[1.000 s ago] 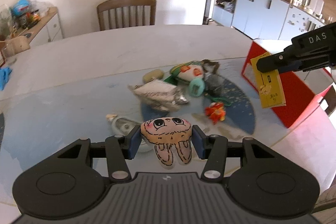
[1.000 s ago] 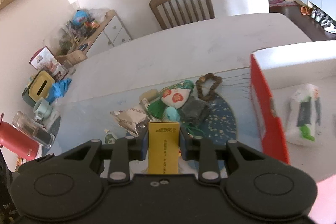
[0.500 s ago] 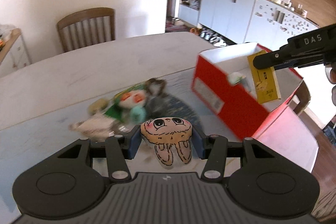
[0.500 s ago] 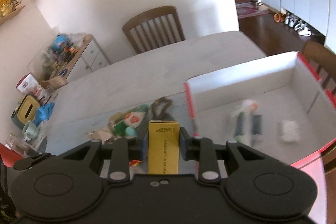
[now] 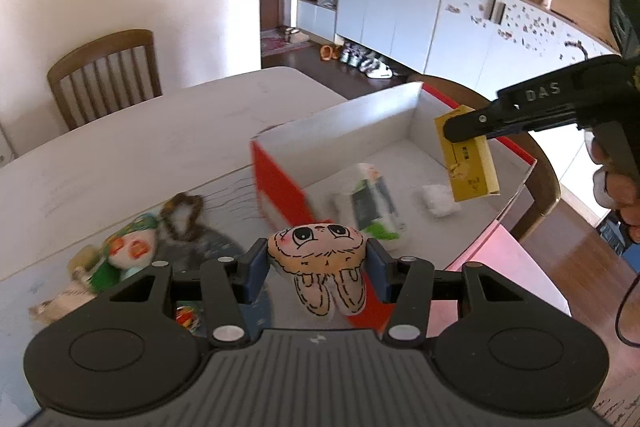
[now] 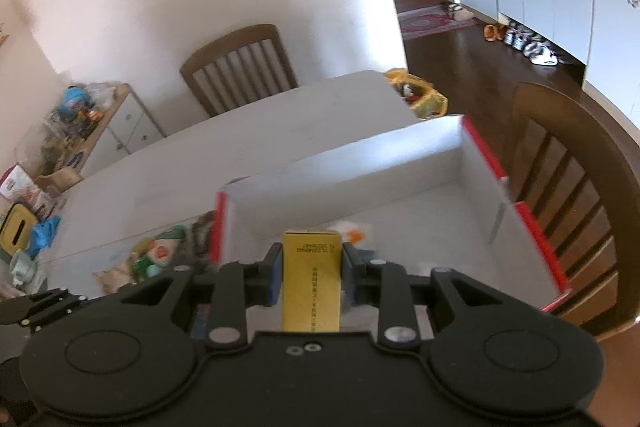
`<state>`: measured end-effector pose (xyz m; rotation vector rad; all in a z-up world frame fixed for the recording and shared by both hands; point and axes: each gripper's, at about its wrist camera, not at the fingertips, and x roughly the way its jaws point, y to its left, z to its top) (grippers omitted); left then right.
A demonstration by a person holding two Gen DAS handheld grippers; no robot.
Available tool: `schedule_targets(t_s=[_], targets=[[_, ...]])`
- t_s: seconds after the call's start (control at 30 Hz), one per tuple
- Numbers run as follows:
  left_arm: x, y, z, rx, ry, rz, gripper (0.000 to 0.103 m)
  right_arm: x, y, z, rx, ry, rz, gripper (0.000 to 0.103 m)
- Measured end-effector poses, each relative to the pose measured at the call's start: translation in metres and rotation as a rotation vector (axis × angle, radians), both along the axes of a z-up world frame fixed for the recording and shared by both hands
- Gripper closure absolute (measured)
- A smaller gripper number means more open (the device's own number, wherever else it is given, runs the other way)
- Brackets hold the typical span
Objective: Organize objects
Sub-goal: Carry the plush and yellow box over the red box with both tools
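Left claw (image 5: 316, 269): clamping a cartoon-face toy (image 5: 318, 267), hanging beside the red box's (image 5: 280, 187) near wall; releasing here is risking a fall onto the surface (image 5: 132, 147). Right claw (image 6: 308, 277): gripping a yellow carton (image 6: 311, 283) above the box; crowding is risking a knock.

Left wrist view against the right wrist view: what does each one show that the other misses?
Only the left wrist view shows the left gripper clamping a cartoon-face toy, and the right gripper side-on. Only the right wrist view shows the sideboard and a yellow object beyond the table. Both show the red box, the yellow carton held over it, and the leftover pile.
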<state>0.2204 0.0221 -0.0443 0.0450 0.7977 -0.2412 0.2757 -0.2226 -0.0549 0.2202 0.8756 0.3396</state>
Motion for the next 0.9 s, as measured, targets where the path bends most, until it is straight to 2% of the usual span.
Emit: schedule_targets(t_s=[0.3, 0.57, 0.9], targets=[[0.04, -0.062, -0.007, 0.02, 0.052, -0.046, 0.052, 0.024, -0.045, -0.027, -0.021, 0.048, -0.012, 0.075], [0.081, -0.105, -0.033, 0.031, 0.159, -0.06, 0.052, 0.04, -0.051, -0.049, -0.061, 0.099, 0.035, 0.075], [0.117, -0.133, -0.065, 0.102, 0.256, -0.065, 0.052, 0.056, -0.056, -0.074, -0.097, 0.155, 0.064, 0.075]])
